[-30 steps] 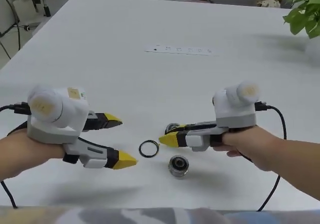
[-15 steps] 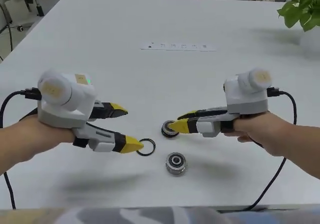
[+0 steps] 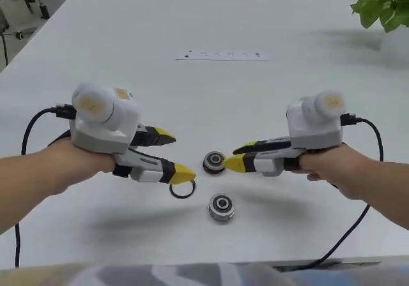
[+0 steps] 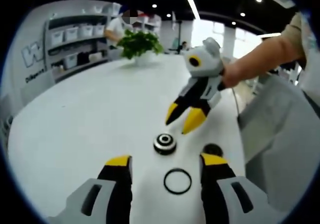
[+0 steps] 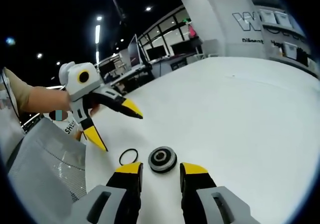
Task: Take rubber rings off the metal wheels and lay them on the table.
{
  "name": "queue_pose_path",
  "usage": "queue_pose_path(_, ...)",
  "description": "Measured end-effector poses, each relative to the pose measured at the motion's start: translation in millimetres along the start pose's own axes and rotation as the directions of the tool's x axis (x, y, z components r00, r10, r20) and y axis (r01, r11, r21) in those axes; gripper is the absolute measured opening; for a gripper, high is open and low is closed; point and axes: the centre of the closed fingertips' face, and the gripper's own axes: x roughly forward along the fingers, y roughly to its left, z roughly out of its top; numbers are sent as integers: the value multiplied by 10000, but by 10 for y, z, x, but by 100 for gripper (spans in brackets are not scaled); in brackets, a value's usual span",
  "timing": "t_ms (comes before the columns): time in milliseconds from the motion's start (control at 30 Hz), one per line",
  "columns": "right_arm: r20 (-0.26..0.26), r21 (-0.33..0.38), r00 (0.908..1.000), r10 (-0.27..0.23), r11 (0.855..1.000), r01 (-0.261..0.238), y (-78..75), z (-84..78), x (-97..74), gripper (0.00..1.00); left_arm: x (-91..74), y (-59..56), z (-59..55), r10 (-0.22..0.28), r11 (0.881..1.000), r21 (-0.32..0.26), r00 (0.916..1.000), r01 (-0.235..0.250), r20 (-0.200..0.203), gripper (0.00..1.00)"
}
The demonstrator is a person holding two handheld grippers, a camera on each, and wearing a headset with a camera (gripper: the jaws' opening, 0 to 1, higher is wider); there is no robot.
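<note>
One rubber ring [image 3: 183, 190] lies free near the front edge of the tabletop [image 3: 287, 88], the farther wheel [image 3: 214, 162] seems not yet stripped, and the left gripper [image 3: 182, 155] and right gripper [image 3: 236, 157] both stand released, empty.

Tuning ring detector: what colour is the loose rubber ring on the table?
The rubber ring is black, clearest in the left gripper view.

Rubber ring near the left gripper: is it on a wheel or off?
Off: the ring lies flat on the table, apart from both wheels.
</note>
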Motion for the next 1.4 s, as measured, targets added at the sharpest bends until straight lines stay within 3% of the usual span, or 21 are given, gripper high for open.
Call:
queue_pose_path(467,-209,-848,9998,-78,9964,60,-94,-127,91,25,247,-39,-17,-258,9996,-97,9995,257,-177,48)
queue_pose_path(1100,-80,-1452,9999,-136,9893,123,-117,-108,187,21,492,-91,19,-503,9983,286,9977,516,-462,39)
queue_pose_path(1400,-107,-1616,9997,-211,9867,191,-116,-116,185,20,552,-33,26,-419,9986,297,9980,433,-467,30)
